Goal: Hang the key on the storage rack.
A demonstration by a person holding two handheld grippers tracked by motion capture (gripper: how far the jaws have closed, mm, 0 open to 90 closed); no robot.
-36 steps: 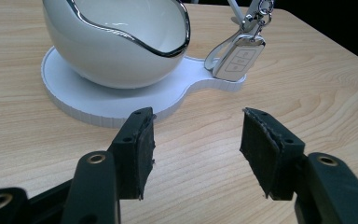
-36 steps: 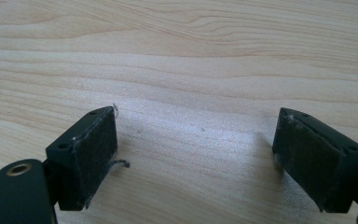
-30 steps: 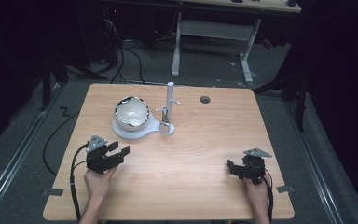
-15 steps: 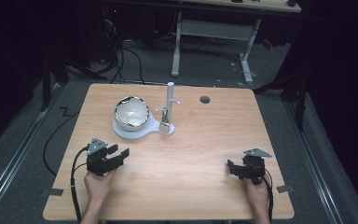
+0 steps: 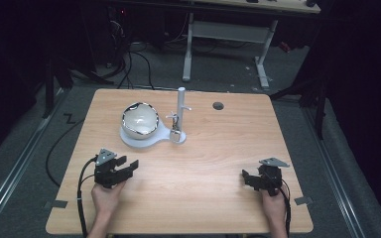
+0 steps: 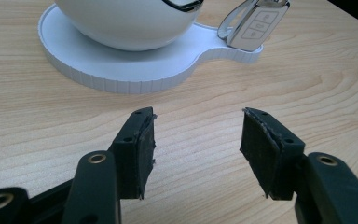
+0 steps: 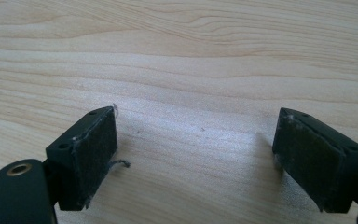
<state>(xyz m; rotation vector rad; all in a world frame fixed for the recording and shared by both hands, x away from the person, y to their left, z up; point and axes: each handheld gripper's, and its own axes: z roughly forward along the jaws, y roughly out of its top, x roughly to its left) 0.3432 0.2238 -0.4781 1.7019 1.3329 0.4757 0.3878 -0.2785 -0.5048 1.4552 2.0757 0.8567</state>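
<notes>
A: Where does the work stand?

B: At the approach, I'd say. The left claw [image 5: 127,166] rests low at the near left of the worktop [image 5: 218,148], its jaws spread with nothing between them, aimed at the white stand [image 6: 135,74] that lies farther off.

A: And the stand carries what?

B: A white bowl [image 5: 140,119] with a dark rim sits on its round part. On the small lobe to the right of it a car key fob [image 6: 255,25] leans, silver-edged with buttons, at the foot of a white post [image 5: 181,101].

A: The other hand?

B: The right claw [image 5: 250,179] is at the near right, well apart from everything, jaws also spread over bare wood. It looks parked.

A: So the next move?

B: Judging by the aim, the left claw has to travel forward to the stand. The fob seems the likelier target; it is slim and tilted, so the jaws would need to line up across its narrow sides before closing. The bowl's rounded wall would be harder to pinch.
</notes>
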